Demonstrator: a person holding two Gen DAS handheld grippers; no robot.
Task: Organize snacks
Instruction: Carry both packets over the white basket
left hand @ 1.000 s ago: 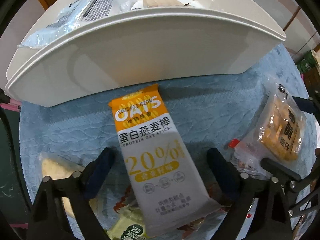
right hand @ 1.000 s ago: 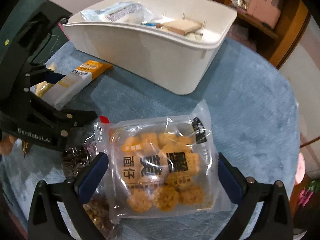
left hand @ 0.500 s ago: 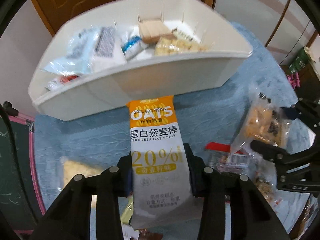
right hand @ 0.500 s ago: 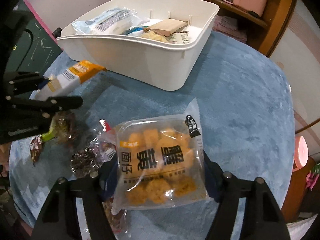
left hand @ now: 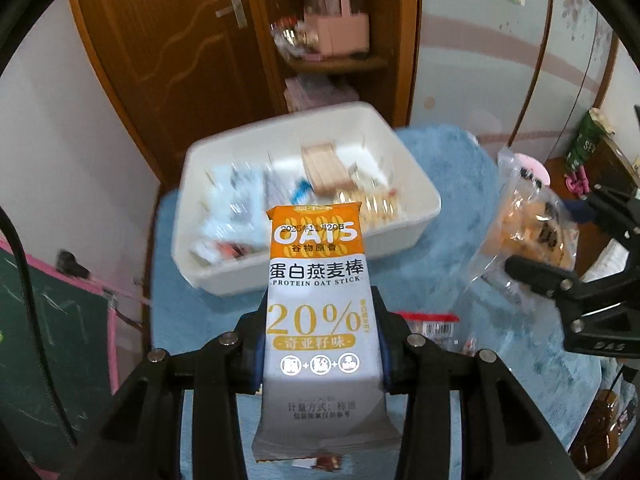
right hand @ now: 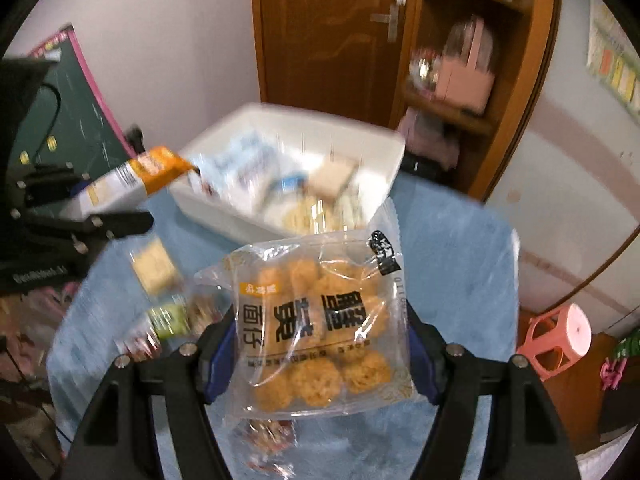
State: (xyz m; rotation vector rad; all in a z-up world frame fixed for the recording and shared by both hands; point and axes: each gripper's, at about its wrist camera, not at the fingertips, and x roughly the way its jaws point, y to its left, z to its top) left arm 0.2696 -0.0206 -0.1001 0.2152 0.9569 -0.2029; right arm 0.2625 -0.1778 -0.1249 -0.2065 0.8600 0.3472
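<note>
- While both grippers hung above the blue cloth (left hand: 460, 168), each one grasped a snack of its own.
- The left gripper (left hand: 320, 344) was clenched on an oat bar (left hand: 318, 300), an orange and white packet marked "OATS" and "20%"; its blue pads pressed the packet's 2 long sides, and the orange end stuck out past the fingers toward the white bin (left hand: 416, 232).
- The right gripper (right hand: 320, 352) was clamped on a clear bag of golden puffs (right hand: 320, 320); its pads touched the bag's left and right edges, and the bag's top edge rose in front of the bin's near wall in that view.
- That bin sat on the cloth ahead of both grippers and held several wrapped snacks, blurred in both views, among them a tan block (left hand: 322, 164) and pale blue packets (left hand: 236, 192).
- More snacks (right hand: 160, 292) lay loose on the cloth below and between the 2 grippers, too smeared to name.
- Behind the bin stood a brown wooden door (left hand: 172, 52) and a shelf with a pink box (left hand: 340, 28).
- A pink stool (right hand: 560, 336) stood off to the right of the table.
</note>
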